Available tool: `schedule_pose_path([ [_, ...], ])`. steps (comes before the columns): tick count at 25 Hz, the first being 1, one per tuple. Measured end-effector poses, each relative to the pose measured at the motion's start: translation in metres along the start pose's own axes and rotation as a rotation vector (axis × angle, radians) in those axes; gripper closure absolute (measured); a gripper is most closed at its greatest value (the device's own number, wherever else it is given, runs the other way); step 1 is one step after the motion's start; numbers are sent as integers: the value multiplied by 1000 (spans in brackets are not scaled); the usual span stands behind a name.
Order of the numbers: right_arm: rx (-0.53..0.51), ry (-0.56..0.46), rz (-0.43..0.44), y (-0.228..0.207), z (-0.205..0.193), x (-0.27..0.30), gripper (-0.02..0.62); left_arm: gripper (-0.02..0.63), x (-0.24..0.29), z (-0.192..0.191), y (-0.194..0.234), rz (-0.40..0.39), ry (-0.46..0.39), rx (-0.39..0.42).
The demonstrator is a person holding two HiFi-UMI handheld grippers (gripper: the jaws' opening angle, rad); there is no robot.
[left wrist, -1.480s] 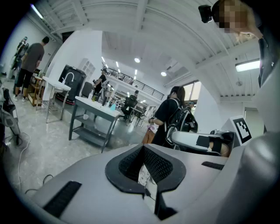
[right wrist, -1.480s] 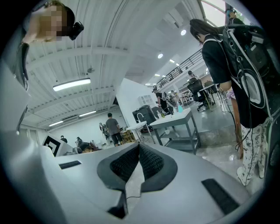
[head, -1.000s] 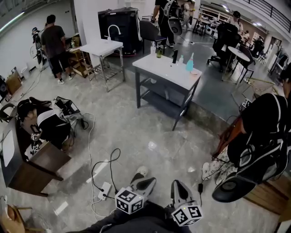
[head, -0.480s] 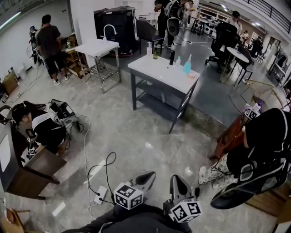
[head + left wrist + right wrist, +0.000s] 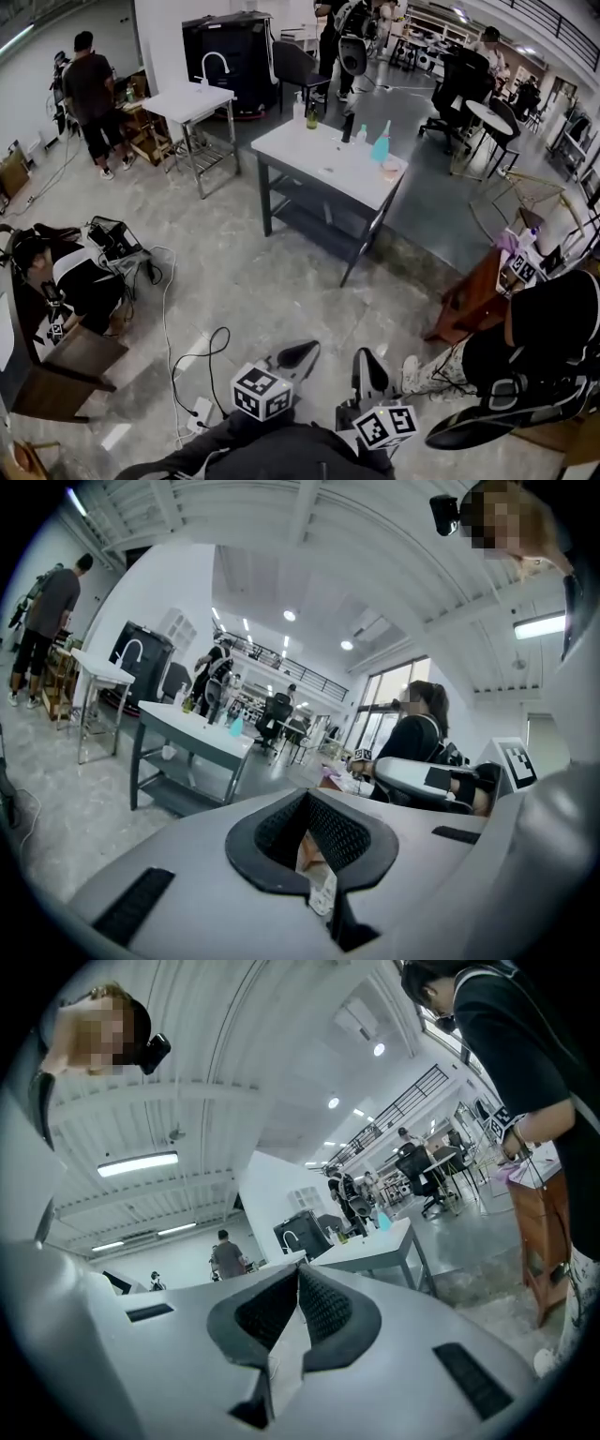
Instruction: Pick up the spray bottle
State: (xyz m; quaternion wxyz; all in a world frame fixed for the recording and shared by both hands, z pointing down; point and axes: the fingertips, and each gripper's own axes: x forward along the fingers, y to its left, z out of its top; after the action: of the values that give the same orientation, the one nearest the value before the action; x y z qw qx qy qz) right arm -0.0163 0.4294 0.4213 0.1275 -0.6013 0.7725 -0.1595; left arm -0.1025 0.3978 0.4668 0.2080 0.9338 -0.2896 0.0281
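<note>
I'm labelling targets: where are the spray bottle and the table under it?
spray bottle [image 5: 380, 150]: head view, blue body.
table [image 5: 300, 150]: head view, bare white top.

Bright overhead strip lights [image 5: 137, 1163]; fisheye distortion, dark corners.

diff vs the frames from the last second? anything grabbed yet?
The wearer walked toward the grey table: it and the teal spray bottle on it look nearer in the head view, and the floor cable slid down the frame. Nothing was taken hold of or let go. The left tool and right tool stayed shut and empty, side by side, low in front.
</note>
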Motion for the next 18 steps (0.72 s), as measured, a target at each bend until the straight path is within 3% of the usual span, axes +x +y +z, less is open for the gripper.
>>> schedule_pose_path([
  [10,-4,-21,-20,-43,22,100,584,598,52,50,67,-22,21,35],
  [18,7,-6,-42,-55,17,155,584,598,81,64,113,-37,41,16],
])
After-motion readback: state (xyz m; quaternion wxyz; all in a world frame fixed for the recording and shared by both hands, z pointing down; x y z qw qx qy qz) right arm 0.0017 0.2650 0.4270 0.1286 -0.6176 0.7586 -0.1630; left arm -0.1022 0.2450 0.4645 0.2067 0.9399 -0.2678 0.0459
